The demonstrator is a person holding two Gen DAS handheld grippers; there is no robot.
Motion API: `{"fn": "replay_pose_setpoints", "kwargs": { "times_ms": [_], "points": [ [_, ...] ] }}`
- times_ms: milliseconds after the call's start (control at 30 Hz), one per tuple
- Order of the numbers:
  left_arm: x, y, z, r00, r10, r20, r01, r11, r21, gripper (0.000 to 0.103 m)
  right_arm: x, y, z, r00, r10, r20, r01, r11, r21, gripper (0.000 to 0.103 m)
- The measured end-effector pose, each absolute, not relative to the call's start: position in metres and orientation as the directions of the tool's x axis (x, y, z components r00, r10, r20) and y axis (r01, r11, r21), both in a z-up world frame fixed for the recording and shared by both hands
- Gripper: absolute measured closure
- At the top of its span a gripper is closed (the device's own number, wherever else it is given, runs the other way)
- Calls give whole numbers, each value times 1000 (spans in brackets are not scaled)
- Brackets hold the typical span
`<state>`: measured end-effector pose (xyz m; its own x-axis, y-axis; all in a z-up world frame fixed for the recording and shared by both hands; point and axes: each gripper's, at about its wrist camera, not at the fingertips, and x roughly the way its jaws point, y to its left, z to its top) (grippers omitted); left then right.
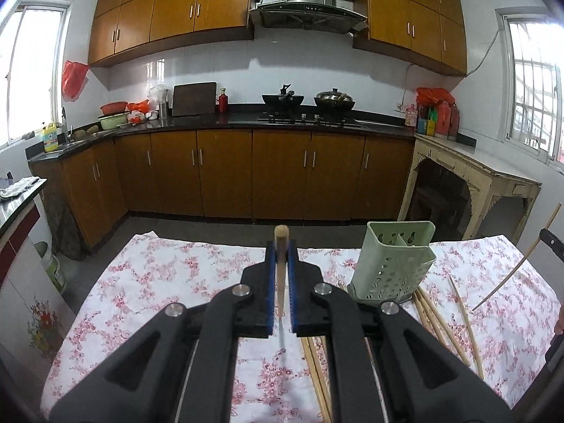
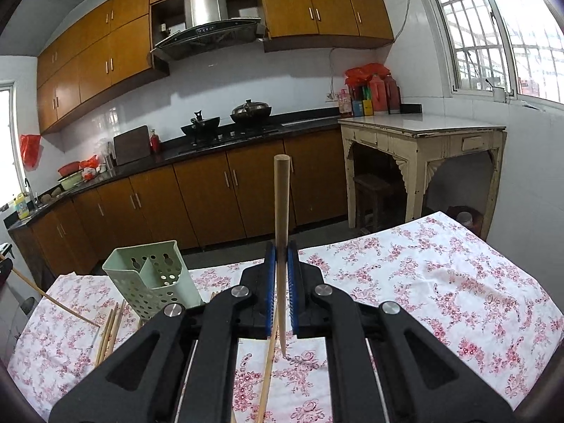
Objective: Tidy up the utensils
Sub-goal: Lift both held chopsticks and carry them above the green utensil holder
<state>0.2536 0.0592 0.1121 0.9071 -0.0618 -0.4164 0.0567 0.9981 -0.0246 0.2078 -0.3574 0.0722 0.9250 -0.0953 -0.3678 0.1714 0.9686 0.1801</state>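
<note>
My left gripper (image 1: 281,245) is shut on a wooden chopstick (image 1: 281,264) that stands upright between the blue pads, above the flowered tablecloth (image 1: 169,282). My right gripper (image 2: 281,246) is shut on another wooden chopstick (image 2: 282,204), also upright, its tip near the cloth. A pale green perforated utensil holder (image 1: 394,261) stands on the table, right of my left gripper and left of my right gripper (image 2: 155,278). Several loose chopsticks (image 1: 440,324) lie on the cloth around the holder's base; they also show in the right wrist view (image 2: 111,328).
The table's far edge drops to a grey floor (image 1: 211,222). Brown kitchen cabinets (image 1: 225,172) and a counter with a stove (image 1: 306,116) stand beyond. A worn cream side table (image 2: 423,148) stands at the right. The right gripper with its chopstick shows at the left view's right edge (image 1: 550,243).
</note>
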Motion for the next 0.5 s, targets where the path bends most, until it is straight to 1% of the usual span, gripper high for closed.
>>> {"fn": "replay_pose_setpoints", "kwargs": {
  "times_ms": [200,500],
  "points": [
    [249,56,147,928,-79,-363,76,997,-21,95,212,-355,99,936,-64,-347,141,969,202,96],
    [258,13,234,960,-163,-226,160,987,-30,95,235,-325,162,964,52,-262,10,973,231,96]
  ]
}}
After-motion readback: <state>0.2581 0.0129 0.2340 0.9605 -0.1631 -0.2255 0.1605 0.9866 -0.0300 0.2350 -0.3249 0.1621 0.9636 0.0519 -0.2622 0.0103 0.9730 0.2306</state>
